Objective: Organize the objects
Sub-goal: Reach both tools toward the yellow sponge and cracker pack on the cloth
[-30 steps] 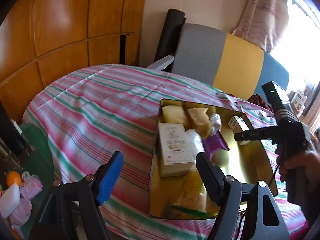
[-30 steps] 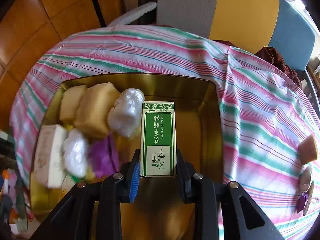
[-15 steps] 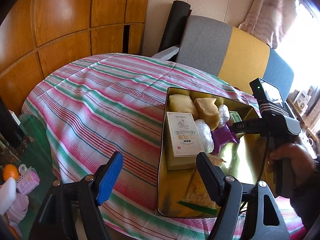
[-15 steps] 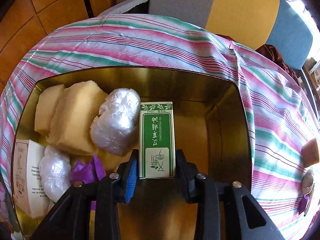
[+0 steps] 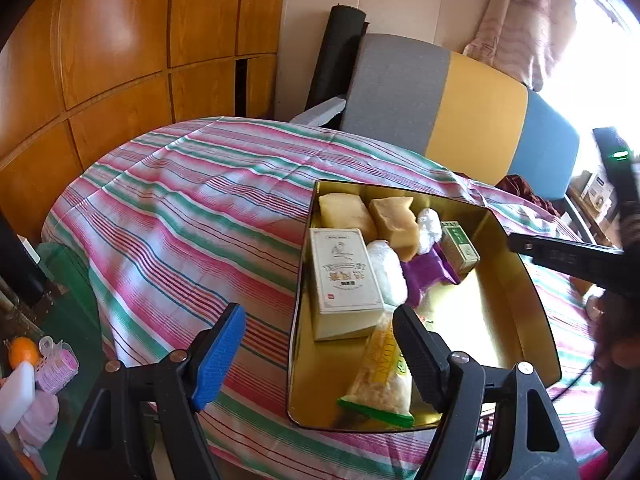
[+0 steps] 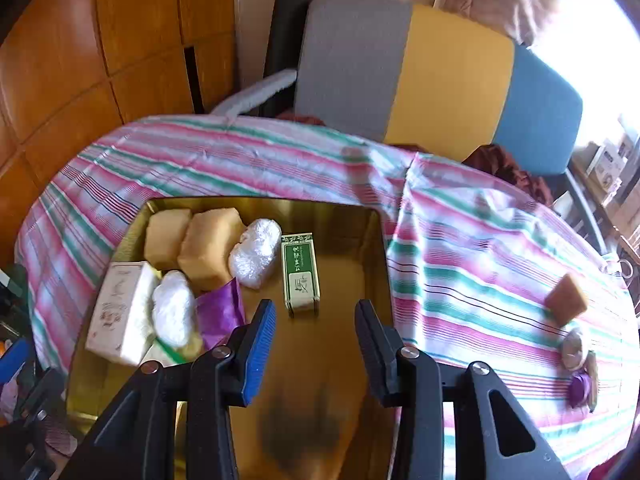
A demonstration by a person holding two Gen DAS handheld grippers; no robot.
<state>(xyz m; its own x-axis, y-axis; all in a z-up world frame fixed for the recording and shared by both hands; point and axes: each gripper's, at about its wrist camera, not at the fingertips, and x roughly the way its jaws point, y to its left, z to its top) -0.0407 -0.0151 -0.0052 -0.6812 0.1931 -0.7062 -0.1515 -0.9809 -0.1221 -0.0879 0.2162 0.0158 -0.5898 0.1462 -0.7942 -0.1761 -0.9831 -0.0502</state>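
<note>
- Your right claw (image 6: 315, 338) stands apart with nothing between its fingers, above the near part of the gold tray (image 6: 372, 248).
- The green box (image 6: 300, 276) lies flat on the tray floor just beyond that claw, apart from both fingers, beside a white wrapped lump (image 6: 256, 254).
- Your left claw (image 5: 316, 350) is spread apart too and holds nothing; it hangs over the tray's near left corner, its right finger above a yellow snack bag (image 5: 382, 372).
- In the tray's left part you see two tan blocks (image 6: 208, 248) at the far end, a white carton (image 6: 122, 312) nearer, a second white lump (image 6: 174, 312) and a purple wrapper (image 6: 222, 312) between them.
- The tray sits on a tabletop covered by a striped cloth (image 5: 180, 208) in pink, green and white; the cloth is creased and hangs over the rounded edge.
- On the cloth to your right, well apart from the tray, lie a brown block (image 6: 566, 302), a pale round item (image 6: 574, 348) and a small purple item (image 6: 580, 388).
- Behind the tabletop stands a sofa (image 5: 460, 108) with grey, yellow and blue panels, and a black roll (image 5: 334, 56) leans by the wall.
- Wood panels (image 5: 120, 48) cover the left wall; a pink curtain (image 5: 524, 20) hangs by a bright window at upper right.
- Low at the left, below the tabletop edge, you see an orange (image 5: 23, 351) and pink items.
</note>
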